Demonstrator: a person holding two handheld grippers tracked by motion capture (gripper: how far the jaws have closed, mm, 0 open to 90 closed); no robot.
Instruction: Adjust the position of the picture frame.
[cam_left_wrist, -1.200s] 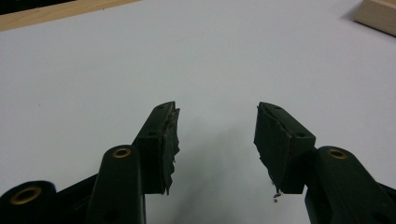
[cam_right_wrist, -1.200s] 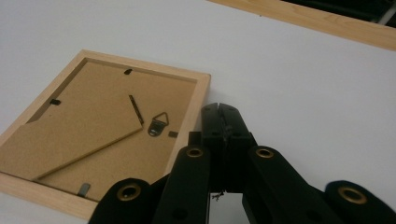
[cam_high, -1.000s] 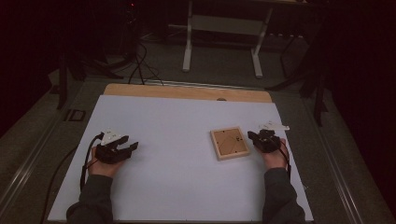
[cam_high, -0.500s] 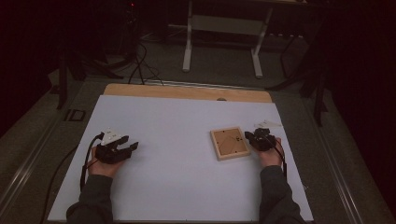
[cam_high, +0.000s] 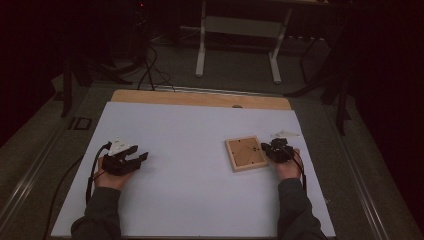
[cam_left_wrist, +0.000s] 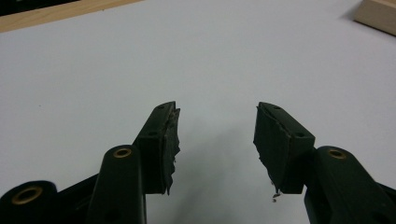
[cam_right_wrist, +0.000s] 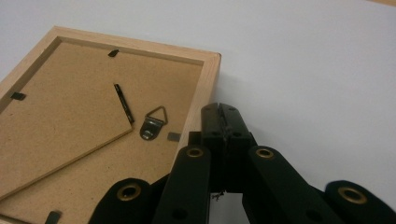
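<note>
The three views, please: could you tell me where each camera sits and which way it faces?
High view: above the person's side, facing forward and down on the white table; both forearms, left tool, right tool.
Left gripper view: rides the left tool, facing across bare table between open jaws.
Right gripper view: rides the shut right tool, beside the wooden picture frame.
Shared: high and right views show the frame's back.

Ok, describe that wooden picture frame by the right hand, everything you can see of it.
The square light-wood picture frame lies flat and face down on the white table sheet, right of centre. Its brown fibreboard backing shows a folded easel stand, a metal triangular hanger and small black retaining tabs. The right claw, shut and holding nothing, sits against its right edge; actual contact cannot be told.
</note>
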